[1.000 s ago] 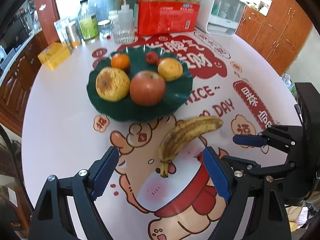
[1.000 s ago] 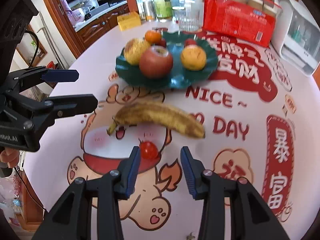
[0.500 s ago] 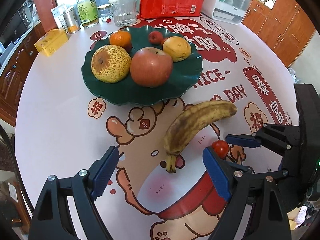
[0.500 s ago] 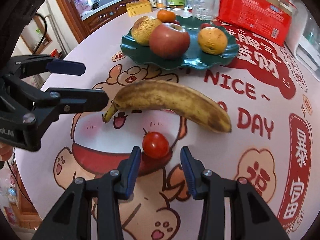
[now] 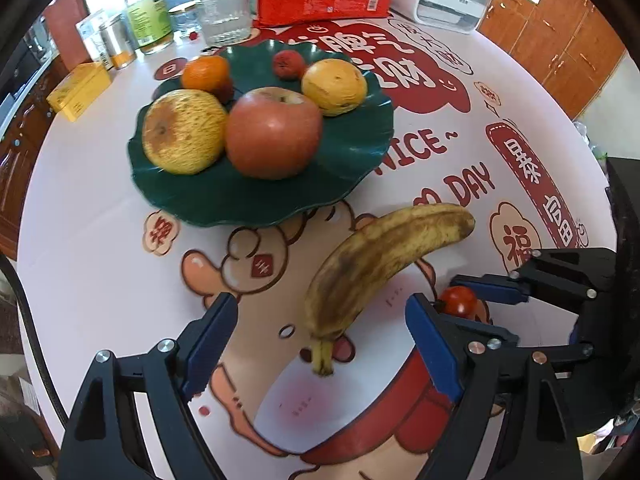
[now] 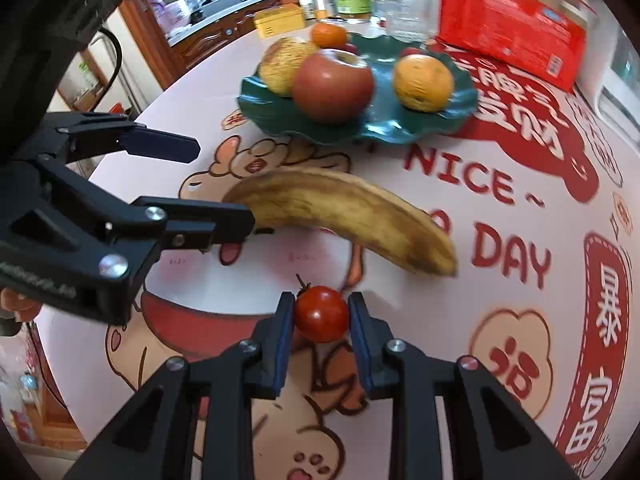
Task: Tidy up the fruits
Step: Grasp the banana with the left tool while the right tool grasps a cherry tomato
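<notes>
Your right gripper (image 6: 322, 314) has its blue pads pressed on both sides of the cherry tomato (image 6: 321, 313), clamped on it just above the printed tablecloth (image 6: 520, 320). Your left gripper (image 5: 320, 344) is spread wide, fingers either side of the stem end of the spotted banana (image 5: 376, 256), touching nothing. The banana lies on the cloth, near side of the green plate (image 5: 352, 160). On that plate sit a red apple (image 5: 274, 132), a yellow pear (image 5: 184, 136), a tangerine (image 5: 206, 74), an orange (image 5: 334, 86) and a small red fruit (image 5: 288, 65) at the far rim.
</notes>
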